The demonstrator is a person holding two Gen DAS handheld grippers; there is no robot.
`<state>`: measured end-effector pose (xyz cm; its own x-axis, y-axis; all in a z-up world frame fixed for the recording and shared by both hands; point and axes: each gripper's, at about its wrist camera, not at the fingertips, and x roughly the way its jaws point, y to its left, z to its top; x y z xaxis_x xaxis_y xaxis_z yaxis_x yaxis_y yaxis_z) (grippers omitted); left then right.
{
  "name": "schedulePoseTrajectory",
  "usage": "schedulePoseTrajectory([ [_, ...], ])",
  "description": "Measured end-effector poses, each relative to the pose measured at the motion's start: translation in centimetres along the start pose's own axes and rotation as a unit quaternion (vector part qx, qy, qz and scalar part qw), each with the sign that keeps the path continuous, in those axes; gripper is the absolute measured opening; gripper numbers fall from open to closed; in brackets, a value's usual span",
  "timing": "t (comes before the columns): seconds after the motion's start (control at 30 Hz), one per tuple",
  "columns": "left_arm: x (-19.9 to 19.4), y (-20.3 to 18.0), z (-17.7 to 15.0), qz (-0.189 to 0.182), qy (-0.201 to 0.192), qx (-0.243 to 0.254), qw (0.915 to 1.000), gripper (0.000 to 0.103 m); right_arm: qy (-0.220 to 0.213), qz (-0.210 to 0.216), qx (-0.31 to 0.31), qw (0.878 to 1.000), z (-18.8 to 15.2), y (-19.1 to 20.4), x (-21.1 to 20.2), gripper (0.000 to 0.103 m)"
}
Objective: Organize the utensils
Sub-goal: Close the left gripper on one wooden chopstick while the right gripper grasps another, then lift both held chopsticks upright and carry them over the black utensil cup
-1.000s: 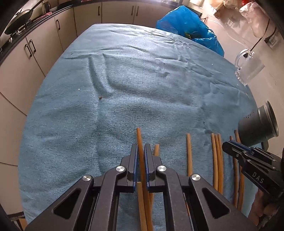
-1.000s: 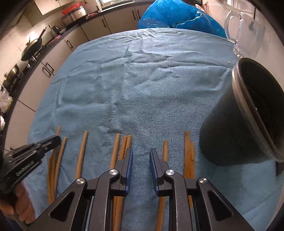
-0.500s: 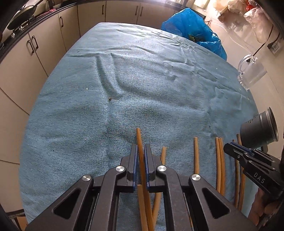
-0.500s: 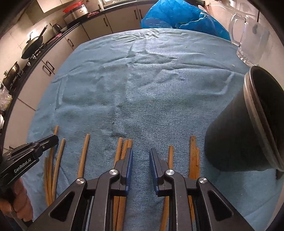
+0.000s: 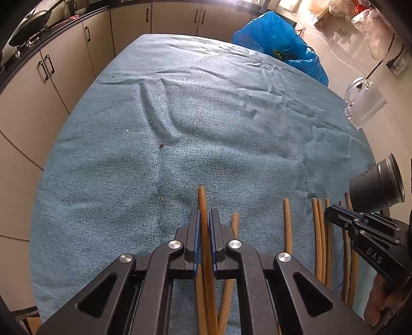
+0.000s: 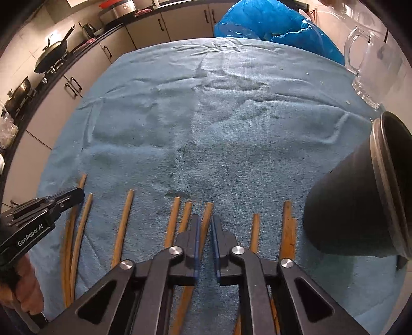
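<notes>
Kitchen: pale cabinets (image 5: 31,103) run along the left side and the far wall, under a dark counter that carries a wok (image 6: 51,54) and other pans.

Worktop: covered edge to edge by a blue cloth (image 5: 206,128), creased across its far half and flecked with small crumbs.

A blue bag (image 6: 270,23) lies at the far edge of the worktop. A dark holder (image 6: 347,211) sits on the cloth at the right, near side. A clear glass jug (image 6: 373,64) stands beyond it, at the right edge.

Left hand-held gripper (image 5: 204,219): angled steeply down at the near edge, clamped on one chopstick (image 5: 202,201) whose tip sticks out past the pads.

Right hand-held gripper (image 6: 205,226): also angled down, just left of the holder. Its jaws are closing, with only a narrow gap left. A second chopstick (image 6: 207,211) enters that gap slantwise, against the left pad.

Loose chopsticks (image 6: 123,226): laid in a rough row along the near edge of the cloth, pointing away, some touching and some apart. A broader flat stick (image 6: 288,226) lies nearest the holder, just beside it.
</notes>
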<state>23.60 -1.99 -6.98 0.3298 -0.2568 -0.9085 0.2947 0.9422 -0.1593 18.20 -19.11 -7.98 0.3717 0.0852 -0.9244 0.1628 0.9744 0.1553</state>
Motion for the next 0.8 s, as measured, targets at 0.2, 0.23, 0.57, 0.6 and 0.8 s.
schedulePoseTrajectory([
  [0.2,0.2,-0.6,0.2,0.01,-0.006,0.004,0.9999,0.005,0.001,-0.008,-0.001,1.0,0.7,0.3,0.5,0.008],
  [0.23,0.1,-0.6,0.1,0.002,-0.008,0.002,1.0,0.005,0.0,-0.004,0.0,1.0,0.7,0.1,0.4,0.007],
  [0.57,-7.9,-1.8,-1.0,-0.04,-0.1,-0.001,0.9942,0.005,-0.132,0.08,0.014,0.988,-1.7,-0.7,-8.3,0.006],
  [0.6,-9.0,-2.0,-1.3,-0.042,-0.114,0.0,0.9926,0.005,-0.152,0.084,0.01,0.985,-2.2,-0.6,-9.6,0.006],
  [0.8,-16.9,-4.6,-4.3,-0.04,-0.216,0.019,0.9753,0.005,-0.287,0.093,-0.02,0.953,-7.0,0.3,-17.3,0.006],
])
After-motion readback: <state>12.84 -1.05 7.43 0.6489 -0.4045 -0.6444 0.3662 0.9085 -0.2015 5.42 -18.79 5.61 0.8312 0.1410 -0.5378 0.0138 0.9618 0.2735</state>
